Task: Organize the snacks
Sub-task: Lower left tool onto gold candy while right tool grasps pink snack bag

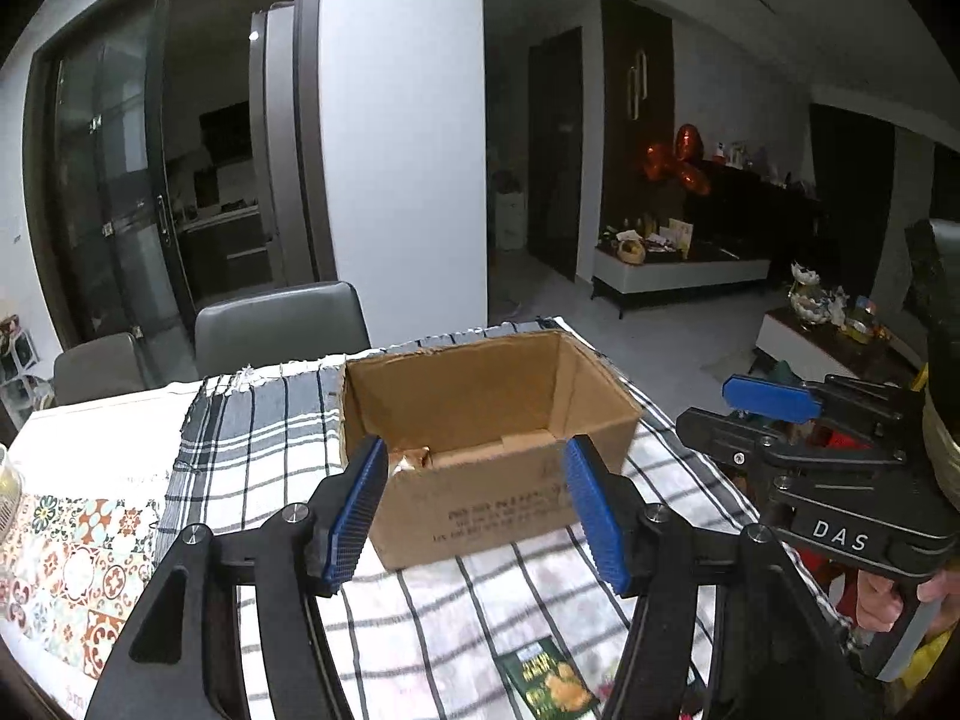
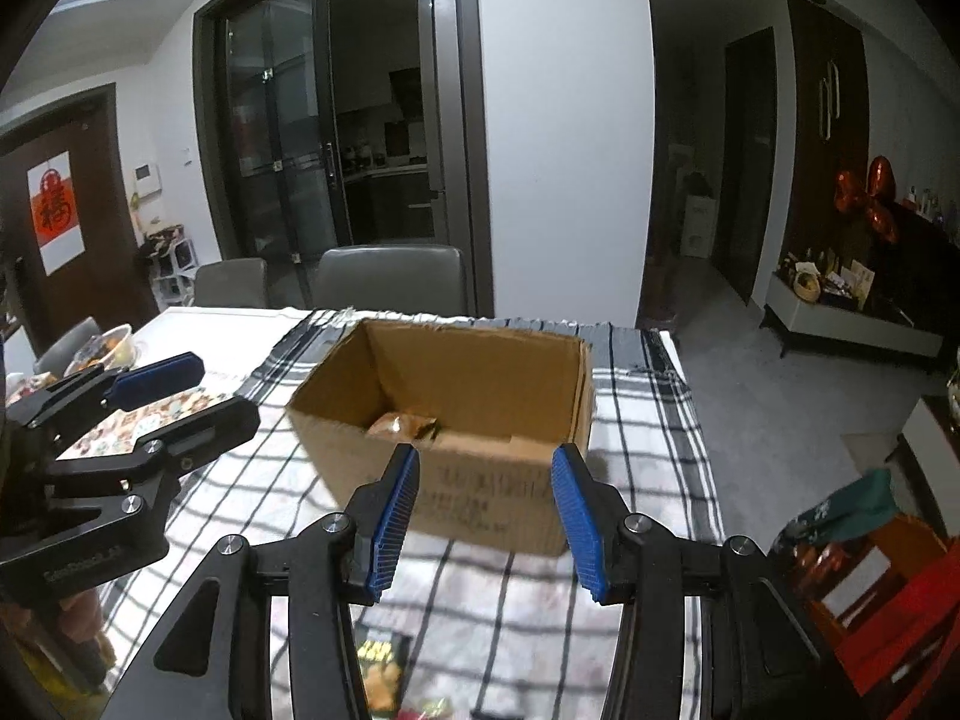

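We hold our left gripper (image 1: 474,510) and right gripper (image 2: 485,519) spread wide, grasping nothing. Both face the cardboard box (image 1: 480,420), a snack packet (image 2: 403,425) inside

A plain brown cardboard box (image 1: 480,438) with dark printed lettering sits centre frame on a white cloth (image 1: 270,456) checked in black and grey. Both sets of tongs — the left tongs (image 1: 474,516) and the right tongs (image 2: 486,516) — are black with ribbed blue pads. A dark green snack packet (image 1: 549,684) with yellow print lies at bottom centre; multicoloured patterned tiles (image 1: 66,564) — orange, teal, cream — show at lower left.
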Motion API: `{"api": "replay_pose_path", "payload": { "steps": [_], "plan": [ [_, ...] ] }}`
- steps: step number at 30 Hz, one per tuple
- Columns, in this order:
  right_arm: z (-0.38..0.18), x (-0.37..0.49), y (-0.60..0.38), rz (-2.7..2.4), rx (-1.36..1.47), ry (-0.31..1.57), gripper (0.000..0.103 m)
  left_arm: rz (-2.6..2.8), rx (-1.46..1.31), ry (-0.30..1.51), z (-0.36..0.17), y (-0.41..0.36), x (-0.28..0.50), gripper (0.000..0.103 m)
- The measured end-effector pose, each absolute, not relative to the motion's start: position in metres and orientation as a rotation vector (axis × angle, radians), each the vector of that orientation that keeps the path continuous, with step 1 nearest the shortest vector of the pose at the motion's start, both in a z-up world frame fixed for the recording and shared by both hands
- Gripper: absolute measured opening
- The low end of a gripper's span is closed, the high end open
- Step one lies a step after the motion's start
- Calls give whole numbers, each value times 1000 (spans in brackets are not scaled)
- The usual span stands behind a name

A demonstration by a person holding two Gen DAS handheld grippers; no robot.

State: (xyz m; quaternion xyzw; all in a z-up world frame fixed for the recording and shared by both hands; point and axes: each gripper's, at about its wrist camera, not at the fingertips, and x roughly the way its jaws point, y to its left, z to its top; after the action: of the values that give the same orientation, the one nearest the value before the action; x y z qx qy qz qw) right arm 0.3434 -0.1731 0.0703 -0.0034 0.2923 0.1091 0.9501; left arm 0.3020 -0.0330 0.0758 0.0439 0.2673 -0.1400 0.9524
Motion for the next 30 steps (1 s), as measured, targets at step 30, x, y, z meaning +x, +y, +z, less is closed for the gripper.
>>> {"api": "replay_pose_path", "payload": {
  "steps": [30],
  "plan": [
    [-38, 225, -161, 202, 73, 802, 47, -513, 274, 654, -20, -45, 185, 50]
  ]
}}
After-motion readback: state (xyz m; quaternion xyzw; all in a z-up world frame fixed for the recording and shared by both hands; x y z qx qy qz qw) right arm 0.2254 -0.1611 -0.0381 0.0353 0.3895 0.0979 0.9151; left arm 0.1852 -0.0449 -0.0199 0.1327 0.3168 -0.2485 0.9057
